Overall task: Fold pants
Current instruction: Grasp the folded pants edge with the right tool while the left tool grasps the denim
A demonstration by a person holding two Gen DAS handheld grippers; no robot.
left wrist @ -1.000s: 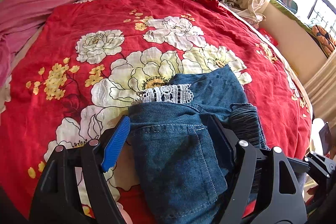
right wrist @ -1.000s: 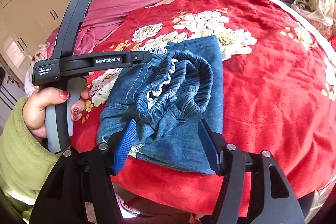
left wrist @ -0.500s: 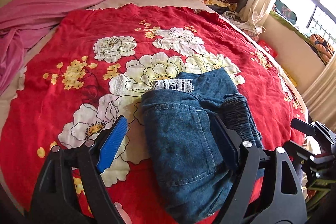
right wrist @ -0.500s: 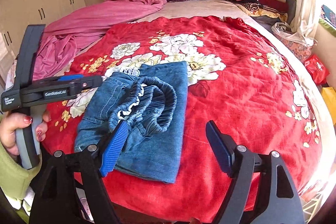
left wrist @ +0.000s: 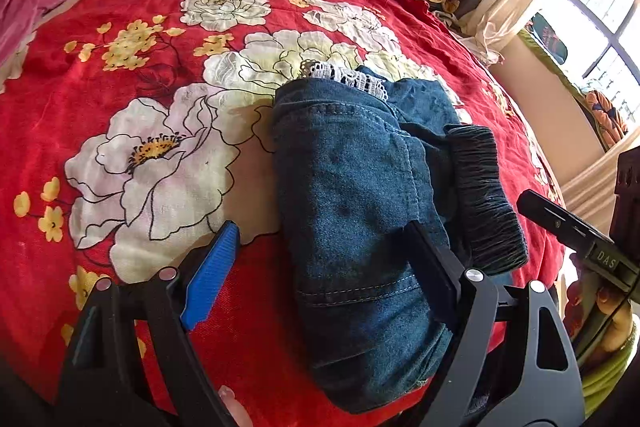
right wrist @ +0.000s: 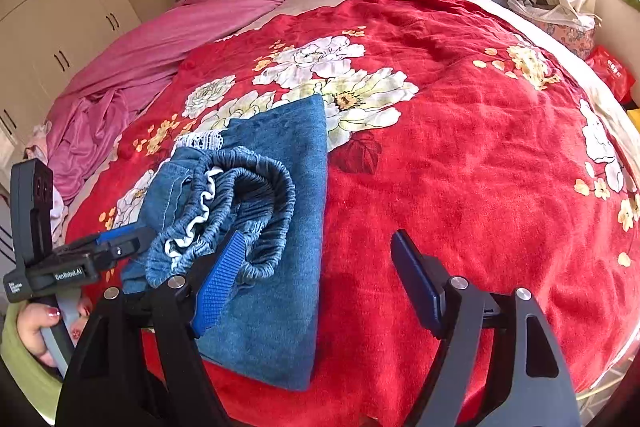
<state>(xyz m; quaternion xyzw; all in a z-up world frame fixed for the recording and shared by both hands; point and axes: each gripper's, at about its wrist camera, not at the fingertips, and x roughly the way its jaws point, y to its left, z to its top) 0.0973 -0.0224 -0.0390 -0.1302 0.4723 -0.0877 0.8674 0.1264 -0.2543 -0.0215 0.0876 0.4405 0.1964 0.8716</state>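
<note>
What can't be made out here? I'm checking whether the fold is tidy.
- Left wrist view: the near end of the jeans runs behind the left gripper.
- Right wrist view: their near-left corner is hidden by the right gripper.
- Both views: lower layers are covered by the top denim and bunched waistband.

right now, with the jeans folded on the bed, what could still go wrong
1. The elastic waistband sits bunched and raised on the jeans, so the fold may spring open.
2. The jeans lie near the blanket edge and might slide off.
3. The open left gripper straddles the denim and could snag it.
</note>
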